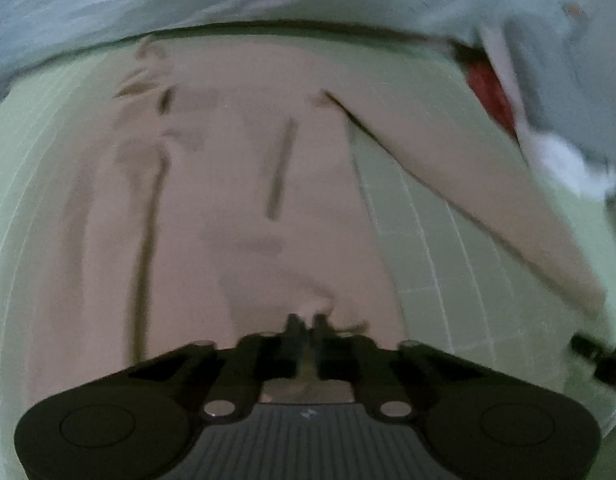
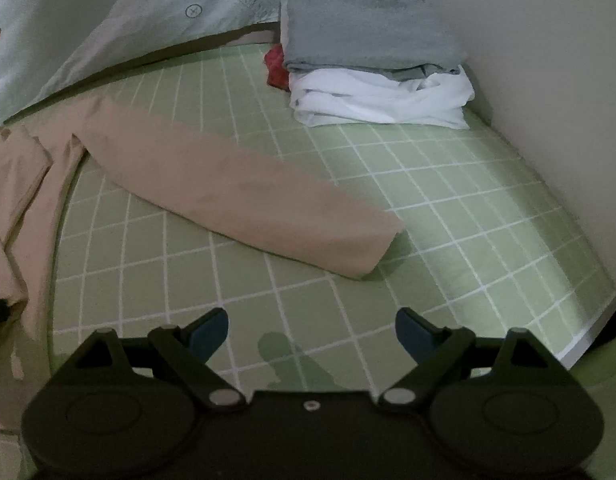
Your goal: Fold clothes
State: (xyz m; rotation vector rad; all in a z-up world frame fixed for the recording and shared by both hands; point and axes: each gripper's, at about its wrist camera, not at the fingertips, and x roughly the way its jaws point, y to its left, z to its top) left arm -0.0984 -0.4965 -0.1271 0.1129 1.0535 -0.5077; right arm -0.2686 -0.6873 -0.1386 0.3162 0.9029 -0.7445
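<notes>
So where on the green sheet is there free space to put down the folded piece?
Bare green sheet lies between the beige sleeve and the wall, and right before the open right claw. The far corner is crowded with the clothes stack.

Matt beige cloth trousers (image 2: 244, 196), checked cloth sheet (image 2: 448, 200)

A bed fills both views, covered by a sheet (image 2: 408, 184) of pale green with a white grid. A plain off-white wall (image 2: 528, 40) runs close along the bed's right side in the right wrist view. At the far end a pale blue-green quilt (image 2: 108, 32) lies bunched against the sheet's edge, with small printed marks on it. The sheet's near right corner drops off at a white edge. The light is dim and even, with soft shadows on the sheet.
</notes>
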